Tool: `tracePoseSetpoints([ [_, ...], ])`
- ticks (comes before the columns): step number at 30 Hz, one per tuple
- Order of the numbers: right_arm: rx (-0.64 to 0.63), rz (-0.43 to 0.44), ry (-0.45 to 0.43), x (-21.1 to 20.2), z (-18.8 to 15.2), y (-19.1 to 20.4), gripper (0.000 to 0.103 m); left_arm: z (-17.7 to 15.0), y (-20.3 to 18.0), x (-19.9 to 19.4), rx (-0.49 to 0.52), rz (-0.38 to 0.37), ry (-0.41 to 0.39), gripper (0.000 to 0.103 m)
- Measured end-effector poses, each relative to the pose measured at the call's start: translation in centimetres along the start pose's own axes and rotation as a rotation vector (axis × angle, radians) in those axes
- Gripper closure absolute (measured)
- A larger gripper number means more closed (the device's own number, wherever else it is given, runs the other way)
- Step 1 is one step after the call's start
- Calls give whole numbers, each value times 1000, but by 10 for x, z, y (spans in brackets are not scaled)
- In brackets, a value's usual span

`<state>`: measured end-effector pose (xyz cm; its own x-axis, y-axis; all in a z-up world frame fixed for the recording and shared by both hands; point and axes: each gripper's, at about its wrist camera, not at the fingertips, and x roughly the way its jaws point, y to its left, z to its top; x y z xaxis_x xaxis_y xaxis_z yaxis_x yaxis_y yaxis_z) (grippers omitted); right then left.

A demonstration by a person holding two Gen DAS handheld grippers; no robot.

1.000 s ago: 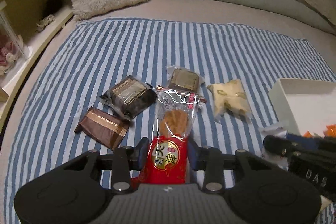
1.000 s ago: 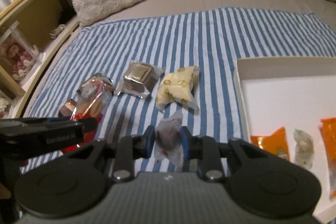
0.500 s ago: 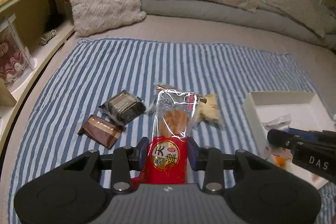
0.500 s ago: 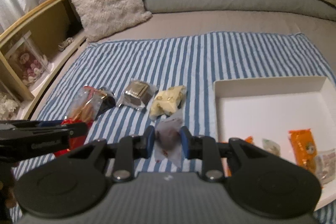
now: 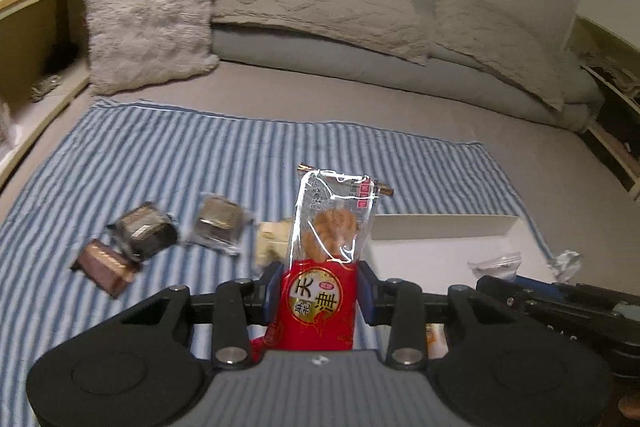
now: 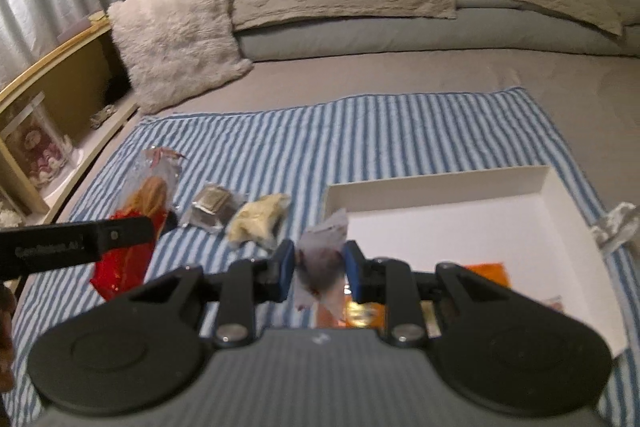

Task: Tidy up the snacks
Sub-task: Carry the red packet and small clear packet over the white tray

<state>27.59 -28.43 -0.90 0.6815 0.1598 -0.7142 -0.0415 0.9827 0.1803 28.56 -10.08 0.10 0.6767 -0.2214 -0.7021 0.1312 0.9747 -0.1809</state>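
Note:
My left gripper (image 5: pixel 320 287) is shut on a red and clear cracker packet (image 5: pixel 326 251), held upright above the striped cloth; the packet also shows in the right wrist view (image 6: pixel 136 227). My right gripper (image 6: pixel 320 267) is shut on a small clear packet with a dark snack (image 6: pixel 320 259), held over the near left part of the white box (image 6: pixel 560 211). The box (image 5: pixel 440 227) holds orange packets (image 6: pixel 486 273). On the cloth lie a yellow packet (image 6: pixel 258 219), a dark square packet (image 6: pixel 212 207), another dark packet (image 5: pixel 144 233) and a brown bar (image 5: pixel 106 265).
The blue striped cloth (image 5: pixel 200 155) covers a grey bed. A fluffy cushion (image 5: pixel 148 19) and grey pillows (image 5: pixel 320 3) lie at the back. A wooden shelf (image 6: pixel 44 131) runs along the left. A crumpled clear wrapper (image 6: pixel 614 227) lies right of the box.
Both grippers have risen and tilted up, each with its packet. The right gripper has moved over the box. The left gripper has shifted right, toward the box.

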Motion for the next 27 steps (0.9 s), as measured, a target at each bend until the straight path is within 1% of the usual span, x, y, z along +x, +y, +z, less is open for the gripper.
tracePoseSetpoints([
  [11,62,-98,-7,-17,-8,-60,71,-10,-53,34,-55,-111,54,63],
  [17,104,-156,-3,-22,-15,-96,71,-24,-88,59,-79,-157,112,63],
  [22,138,-192,8,-16,-17,-114,71,-36,-107,79,-105,-181,163,63],
  [27,163,-219,17,-18,-22,-139,71,-51,-121,106,-168,-226,230,63],
])
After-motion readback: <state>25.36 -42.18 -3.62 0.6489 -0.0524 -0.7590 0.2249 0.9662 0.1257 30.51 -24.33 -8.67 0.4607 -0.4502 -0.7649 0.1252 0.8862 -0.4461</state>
